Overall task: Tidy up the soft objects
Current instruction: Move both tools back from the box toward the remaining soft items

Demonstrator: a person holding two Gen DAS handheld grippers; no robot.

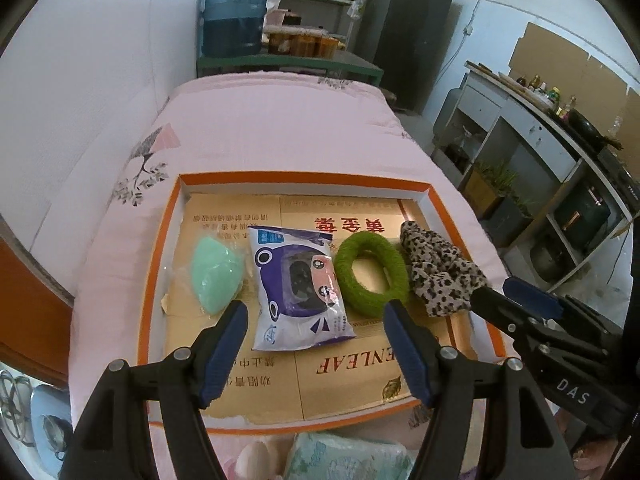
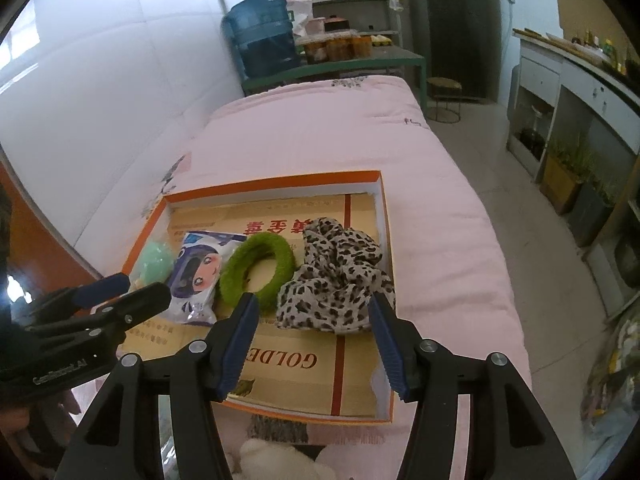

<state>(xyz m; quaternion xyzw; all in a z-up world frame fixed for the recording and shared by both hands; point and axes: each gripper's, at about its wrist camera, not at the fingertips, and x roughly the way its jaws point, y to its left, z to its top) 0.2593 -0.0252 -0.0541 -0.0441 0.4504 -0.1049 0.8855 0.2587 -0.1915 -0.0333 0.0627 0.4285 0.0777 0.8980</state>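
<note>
A shallow orange-rimmed box point(image 1: 304, 178) point(image 2: 272, 188) lies on the pink quilt. Across its cardboard floor, left to right, are a mint-green sponge in clear wrap point(image 1: 216, 272) point(image 2: 154, 264), a purple and white cartoon packet point(image 1: 296, 280) point(image 2: 196, 276), a fuzzy green ring point(image 1: 346, 268) point(image 2: 236, 276) and a crumpled leopard-print cloth point(image 1: 436, 268) point(image 2: 332, 280). My left gripper point(image 1: 316, 312) point(image 2: 128, 290) hangs open above the packet, holding nothing. My right gripper point(image 2: 315, 304) point(image 1: 504, 294) is open over the near edge of the leopard cloth, its pads not pressing on it.
The pink quilt point(image 1: 280, 128) runs away from me, with a white wall on its left. A mint patterned soft item point(image 1: 344, 456) and a white plush point(image 2: 276, 460) lie near the box's front rim. A blue water jug point(image 1: 236, 12), shelves and grey cabinets point(image 1: 532, 140) stand beyond.
</note>
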